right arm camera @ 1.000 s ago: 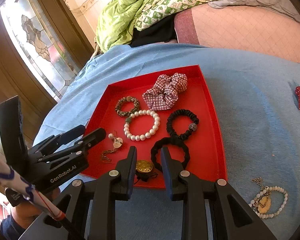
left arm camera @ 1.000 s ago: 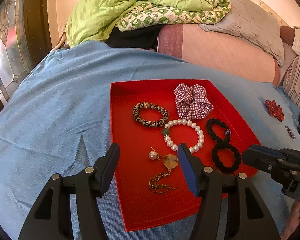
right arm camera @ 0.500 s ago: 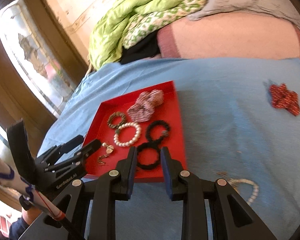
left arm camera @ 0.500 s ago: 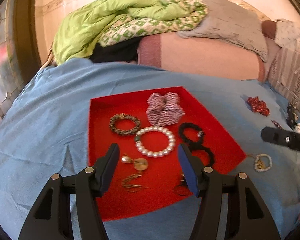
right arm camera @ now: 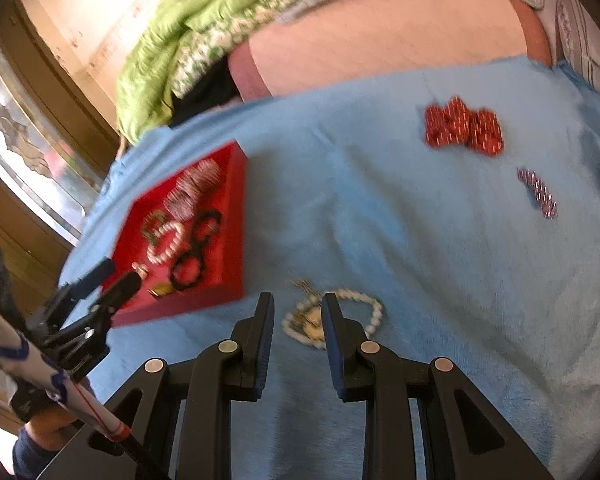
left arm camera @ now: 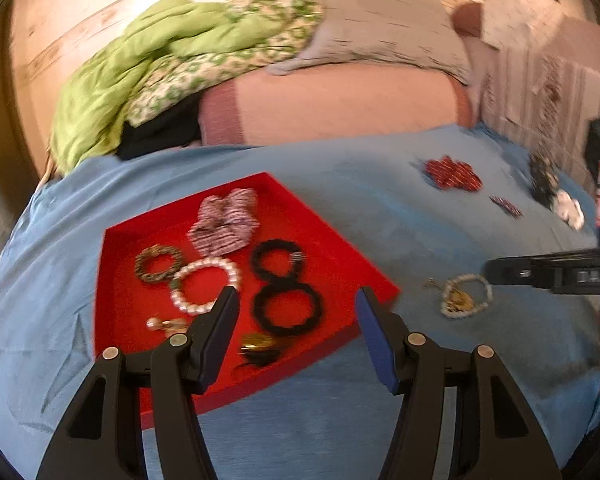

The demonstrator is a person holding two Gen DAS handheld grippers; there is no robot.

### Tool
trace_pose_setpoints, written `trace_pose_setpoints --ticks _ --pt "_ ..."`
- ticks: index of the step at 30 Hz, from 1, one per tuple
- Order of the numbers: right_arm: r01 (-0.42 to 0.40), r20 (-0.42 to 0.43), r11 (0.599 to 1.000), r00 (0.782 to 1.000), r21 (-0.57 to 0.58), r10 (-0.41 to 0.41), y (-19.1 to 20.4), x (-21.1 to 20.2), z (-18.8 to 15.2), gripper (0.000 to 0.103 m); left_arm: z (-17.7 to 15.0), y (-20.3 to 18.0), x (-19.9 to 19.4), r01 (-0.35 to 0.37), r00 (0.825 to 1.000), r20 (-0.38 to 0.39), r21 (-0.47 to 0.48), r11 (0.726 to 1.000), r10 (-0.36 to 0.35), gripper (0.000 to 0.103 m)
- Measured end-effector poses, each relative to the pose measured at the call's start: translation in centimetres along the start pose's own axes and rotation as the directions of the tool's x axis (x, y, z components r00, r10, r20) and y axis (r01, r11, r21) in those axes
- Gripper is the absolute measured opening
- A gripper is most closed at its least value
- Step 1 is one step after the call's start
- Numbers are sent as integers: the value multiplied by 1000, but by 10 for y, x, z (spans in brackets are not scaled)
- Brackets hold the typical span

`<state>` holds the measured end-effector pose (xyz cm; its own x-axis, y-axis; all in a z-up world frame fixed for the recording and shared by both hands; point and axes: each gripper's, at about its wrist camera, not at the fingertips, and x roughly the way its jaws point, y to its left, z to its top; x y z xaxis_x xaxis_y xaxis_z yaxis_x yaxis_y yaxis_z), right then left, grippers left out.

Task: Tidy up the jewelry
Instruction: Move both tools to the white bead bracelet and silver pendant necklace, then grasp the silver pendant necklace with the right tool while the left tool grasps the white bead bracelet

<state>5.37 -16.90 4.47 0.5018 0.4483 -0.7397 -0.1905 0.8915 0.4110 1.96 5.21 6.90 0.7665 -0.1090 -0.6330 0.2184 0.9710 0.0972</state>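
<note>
A red tray (left arm camera: 364, 276) (right arm camera: 236, 240) lies on the blue bedspread. It holds a checked scrunchie (left arm camera: 224, 220), a beaded bracelet (left arm camera: 158, 265), a pearl bracelet (left arm camera: 204, 284), two black hair ties (left arm camera: 286, 306), earrings and a gold piece (left arm camera: 256, 342). A pearl bracelet with gold charm (right arm camera: 332, 318) (left arm camera: 464, 300) lies on the spread right of the tray. My right gripper (right arm camera: 296, 312) is open, empty, its fingertips just over that bracelet. My left gripper (left arm camera: 296, 312) is open, empty, above the tray's near right corner.
A red bow (right arm camera: 464, 126) (left arm camera: 452, 174), a small patterned clip (right arm camera: 538, 194) and dark and white pieces (left arm camera: 556, 196) lie on the bedspread (right arm camera: 420, 220) at the right. Green quilt (left arm camera: 160, 64) and pillows are piled behind. A door with patterned glass stands at the left.
The gold piece left the right gripper and lies in the tray. The right gripper moved right to the pearl bracelet on the spread. The left gripper turned right; both views are blurred.
</note>
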Motion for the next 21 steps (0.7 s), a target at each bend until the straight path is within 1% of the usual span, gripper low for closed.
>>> trace_pose_setpoints --ticks 2,5,9,10,15,17,21 --pt "10 -25 1000 1000 -14 -10 -1 9 -1 27 0 -11 2 7 1000 -2 31 999 -7 59" --pt "30 -45 999 998 -32 -32 -2 19 -1 26 -2 -19 8 20 1000 -18 54 998 -20 59" --pt "51 -82 998 995 -47 -55 -2 32 -3 26 -2 -21 11 32 999 -28 55 998 -30 59" --pt "70 -86 995 993 -66 -76 0 35 -4 26 -2 -21 12 32 999 -29 53 998 -31 59" --pt "140 -72 975 985 -174 -154 14 43 -7 26 -1 -21 13 35 999 -31 52 998 -34 59" --pt "172 -67 959 979 -227 -191 21 47 -8 26 -1 -21 13 34 999 -31 53 998 -33 59" --pt "203 -57 937 972 -285 -228 29 49 -11 25 0 -20 14 25 999 -30 57 998 -23 59"
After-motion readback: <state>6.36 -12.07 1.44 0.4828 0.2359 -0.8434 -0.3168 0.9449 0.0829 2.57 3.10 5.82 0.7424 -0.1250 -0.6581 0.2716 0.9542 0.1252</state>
